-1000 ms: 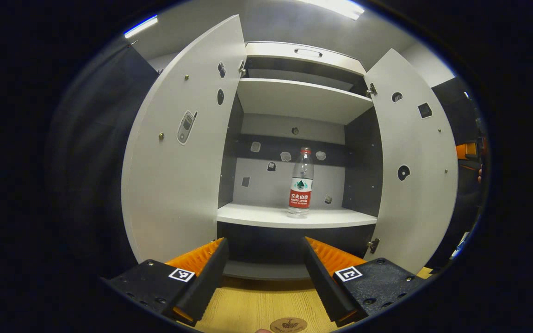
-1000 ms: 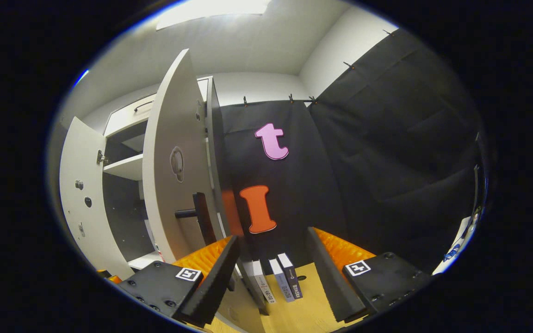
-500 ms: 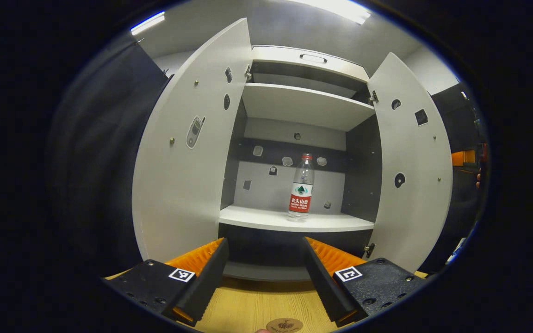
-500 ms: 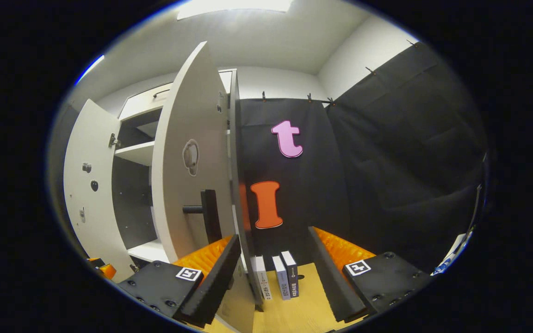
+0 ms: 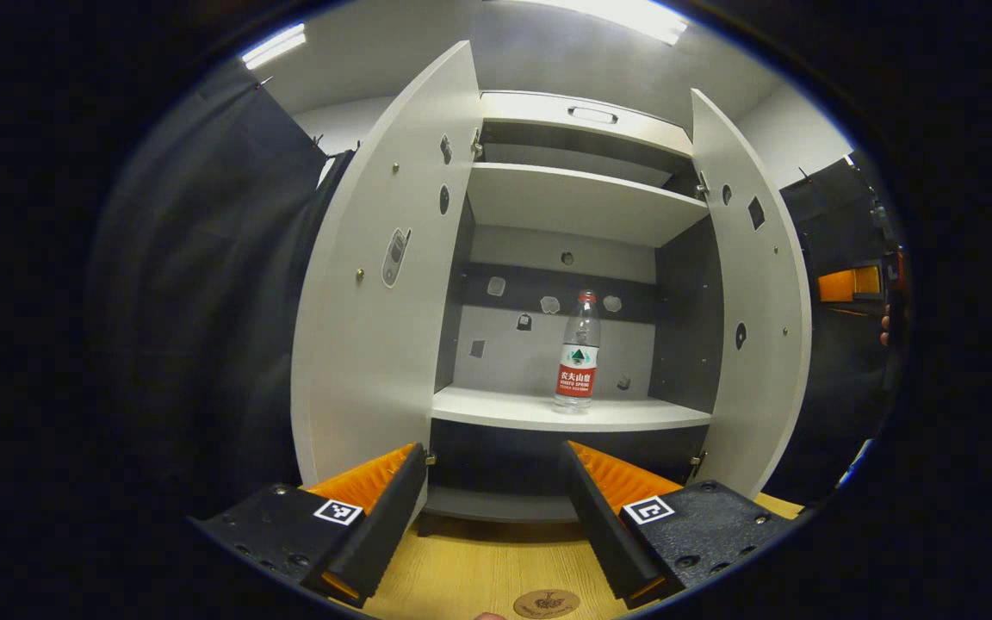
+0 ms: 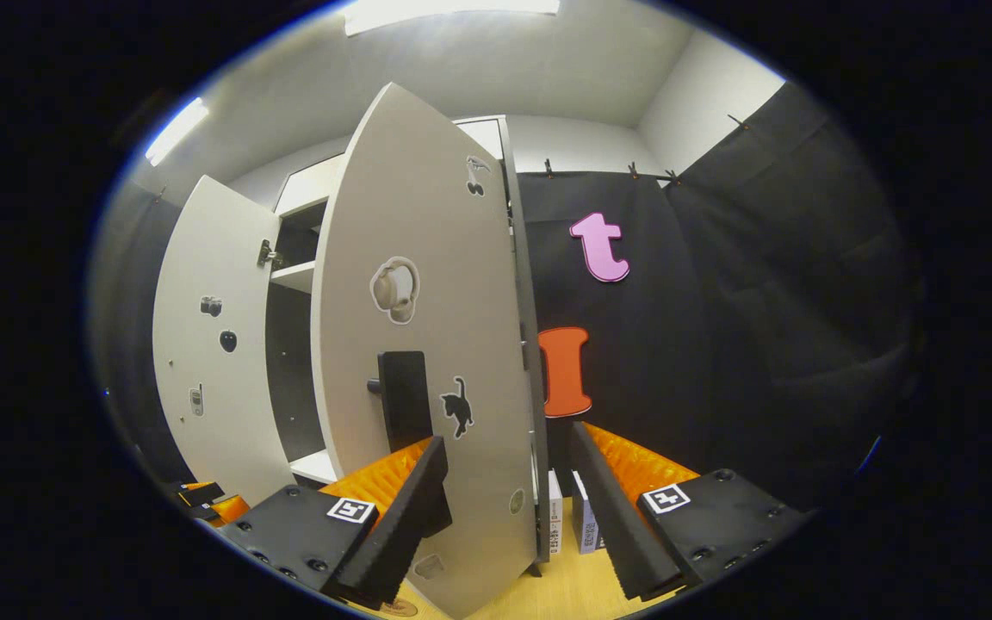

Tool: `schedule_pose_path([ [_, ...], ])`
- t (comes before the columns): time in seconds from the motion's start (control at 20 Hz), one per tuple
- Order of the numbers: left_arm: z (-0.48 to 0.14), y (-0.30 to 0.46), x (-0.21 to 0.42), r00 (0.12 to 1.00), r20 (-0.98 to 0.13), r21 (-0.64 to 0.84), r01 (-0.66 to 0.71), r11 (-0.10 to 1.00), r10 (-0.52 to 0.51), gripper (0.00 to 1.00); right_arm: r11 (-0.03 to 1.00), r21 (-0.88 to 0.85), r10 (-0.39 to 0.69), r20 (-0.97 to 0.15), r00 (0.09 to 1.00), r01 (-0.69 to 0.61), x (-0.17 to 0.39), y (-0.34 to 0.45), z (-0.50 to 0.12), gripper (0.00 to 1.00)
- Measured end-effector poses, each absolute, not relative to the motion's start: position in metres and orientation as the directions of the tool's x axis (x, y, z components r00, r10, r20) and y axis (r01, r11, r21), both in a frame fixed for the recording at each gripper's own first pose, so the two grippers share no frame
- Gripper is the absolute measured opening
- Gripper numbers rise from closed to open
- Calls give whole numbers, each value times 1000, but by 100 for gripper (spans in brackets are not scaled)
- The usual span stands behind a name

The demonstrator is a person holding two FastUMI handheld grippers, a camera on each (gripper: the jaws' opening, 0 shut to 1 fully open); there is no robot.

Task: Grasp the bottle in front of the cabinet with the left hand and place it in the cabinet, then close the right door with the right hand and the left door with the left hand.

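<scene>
The cabinet (image 5: 586,202) is seen open in the left gripper view, both doors swung out. The bottle (image 5: 578,353) is stood upright on the middle shelf (image 5: 496,409), right of centre, well apart from the side walls. It is clear, with a red cap and a red-and-white label. Nothing else is seen on that shelf. The upper shelf (image 5: 578,198) is seen from below, so its top cannot be judged. Small stickers are seen on the back wall around the bottle and on the inner faces of the doors.

The left door (image 5: 375,293) is seen open wide; the right door (image 5: 759,301) is angled partway inward. The left gripper (image 5: 492,504) is held wide open, nothing between its fingers, over the wooden table (image 5: 470,573) in front of the cabinet and well short of the bottle.

In the right gripper view the right door (image 6: 436,344) is seen from its outer face, with a dark handle (image 6: 404,398) and stickers on it. The right gripper (image 6: 509,508) is held wide open, gripping nothing, its left finger (image 6: 401,508) close in front of the door's outer face just below the handle; contact cannot be told. 2 books (image 6: 569,521) are stood on the table beside the cabinet. The left door (image 6: 216,336) is seen open farther off.
</scene>
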State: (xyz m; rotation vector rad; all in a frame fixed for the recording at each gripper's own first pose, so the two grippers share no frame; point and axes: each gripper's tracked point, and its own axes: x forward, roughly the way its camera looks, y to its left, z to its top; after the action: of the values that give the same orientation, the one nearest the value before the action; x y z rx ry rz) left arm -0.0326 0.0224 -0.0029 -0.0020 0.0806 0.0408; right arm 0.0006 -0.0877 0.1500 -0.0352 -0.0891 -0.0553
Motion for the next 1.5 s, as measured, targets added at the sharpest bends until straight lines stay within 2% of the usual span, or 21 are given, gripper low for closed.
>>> schedule_pose_path([
  [0.3,2,36,-35,995,-73,-4,-70,998,69,95,998,0,55,47,997,-55,24,-41,134,97],
  [0.7,34,55,-41,992,-12,-11,-123,992,123,95,995,-18,98,19,995,-97,36,-14,116,98],
  [0.85,62,75,-55,982,37,-25,-187,982,188,92,994,-16,104,8,995,-104,40,-10,107,98],
  [0.95,77,93,-66,969,60,-27,-240,970,241,95,993,-2,117,-2,993,-117,40,-9,100,98],
  [1.0,88,106,-72,958,76,-19,-275,961,276,92,992,4,125,-7,992,-124,40,-8,96,98],
  [1.1,102,136,-81,928,91,2,-364,932,362,94,991,6,135,-12,991,-135,38,-9,91,98],
  [1.2,112,168,-85,892,72,0,-447,895,446,92,991,-8,131,-19,991,-131,35,-13,85,98],
  [1.35,125,202,-75,872,64,-44,-484,874,486,94,994,-17,112,-19,994,-112,27,-22,81,98],
  [1.5,122,226,-53,865,52,5,-500,866,499,94,997,-14,78,-15,997,-78,17,-36,81,98],
])
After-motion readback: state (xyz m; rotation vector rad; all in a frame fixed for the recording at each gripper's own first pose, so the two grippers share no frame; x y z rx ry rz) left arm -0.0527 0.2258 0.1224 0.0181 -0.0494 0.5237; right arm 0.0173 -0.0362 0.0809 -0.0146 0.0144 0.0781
